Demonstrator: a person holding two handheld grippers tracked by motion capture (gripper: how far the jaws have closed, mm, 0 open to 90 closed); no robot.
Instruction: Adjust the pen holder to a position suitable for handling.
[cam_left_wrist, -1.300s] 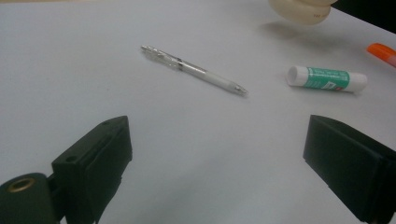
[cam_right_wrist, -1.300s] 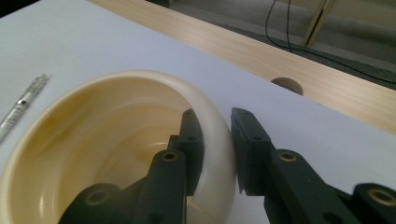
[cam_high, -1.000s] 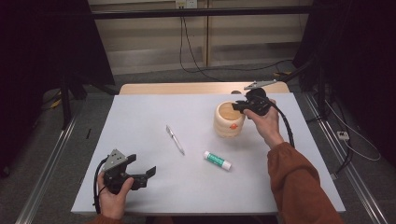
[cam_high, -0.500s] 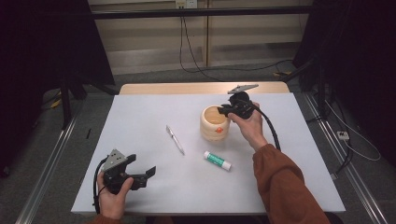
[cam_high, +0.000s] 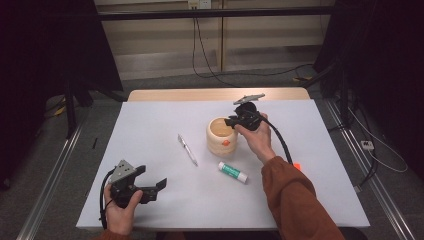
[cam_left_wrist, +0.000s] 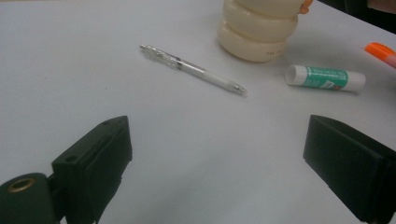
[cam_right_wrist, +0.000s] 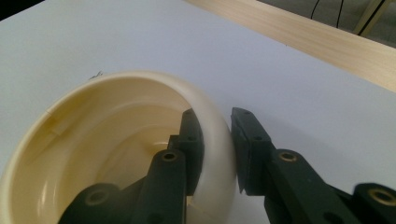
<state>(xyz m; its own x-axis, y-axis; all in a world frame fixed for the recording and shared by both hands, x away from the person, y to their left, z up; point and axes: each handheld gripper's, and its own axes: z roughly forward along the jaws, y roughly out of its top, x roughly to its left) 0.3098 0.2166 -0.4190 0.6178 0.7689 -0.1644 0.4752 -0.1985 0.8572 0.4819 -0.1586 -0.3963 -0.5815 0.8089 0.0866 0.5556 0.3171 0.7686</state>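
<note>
My right claw (cam_high: 231, 121) is clamped on the rim of the cream cup (cam_high: 220, 136): in the right gripper view one jaw sits inside the cup (cam_right_wrist: 116, 154), the other outside, and the wall is pinched between them. The cup stands upright on the white tabletop (cam_high: 150, 120), a little toward the far edge and right of the middle. An orange mark (cam_high: 226, 142) shows on the side facing me.

My left claw (cam_high: 152, 187) is released, jaws wide apart with nothing between them. It rests in the hand near the tabletop's near left corner, pointing across toward the middle. In the left gripper view the bare tabletop (cam_left_wrist: 196, 154) lies between the two jaws.

A clear pen (cam_high: 187, 149) lies just left of the cup, apart from it, angled toward the near edge. A glue stick (cam_high: 233, 172) with a green label lies on its side between the cup and the near edge, not touching it. Near the right forearm a small orange thing (cam_high: 297, 166) lies on the tabletop; I cannot tell what it is.
</note>
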